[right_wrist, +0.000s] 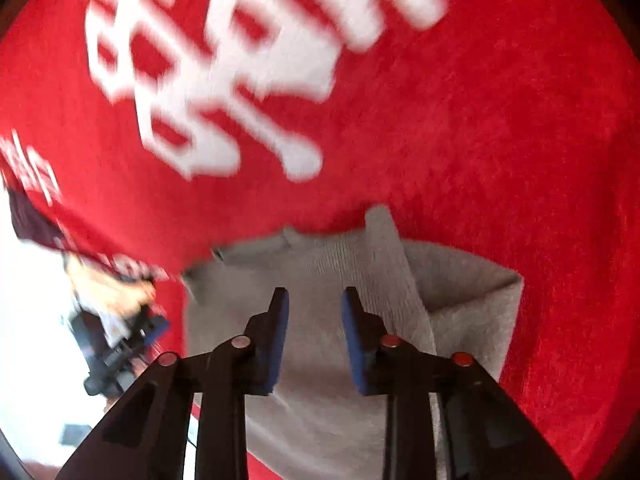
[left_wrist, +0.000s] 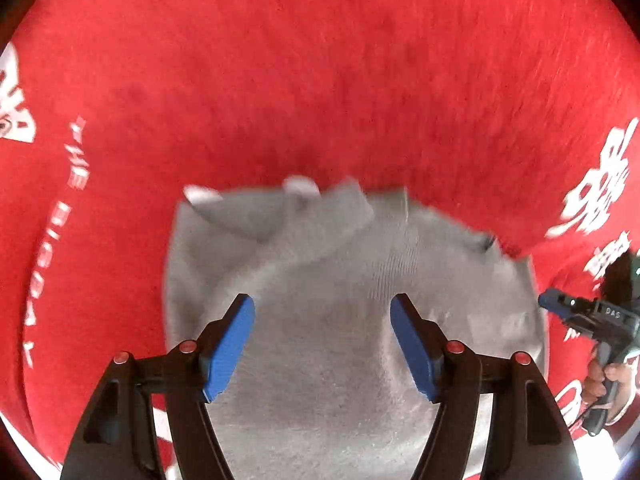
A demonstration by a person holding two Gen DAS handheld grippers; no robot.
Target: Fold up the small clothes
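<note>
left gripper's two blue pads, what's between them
Only the grey garment, lying on the red cloth; the left gripper stands open over it, as the left wrist view shows.

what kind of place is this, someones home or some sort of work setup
Hard to say; probably a staged folding spot rather than a clear home room. A grey knit garment lies on a red plush cloth with white lettering, and a person's hand holds the other tool.

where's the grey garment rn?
The grey garment lies partly folded on the red cloth with white lettering, low and central in both wrist views. It sits directly beyond the left gripper and the right gripper, neither gripping it.
</note>
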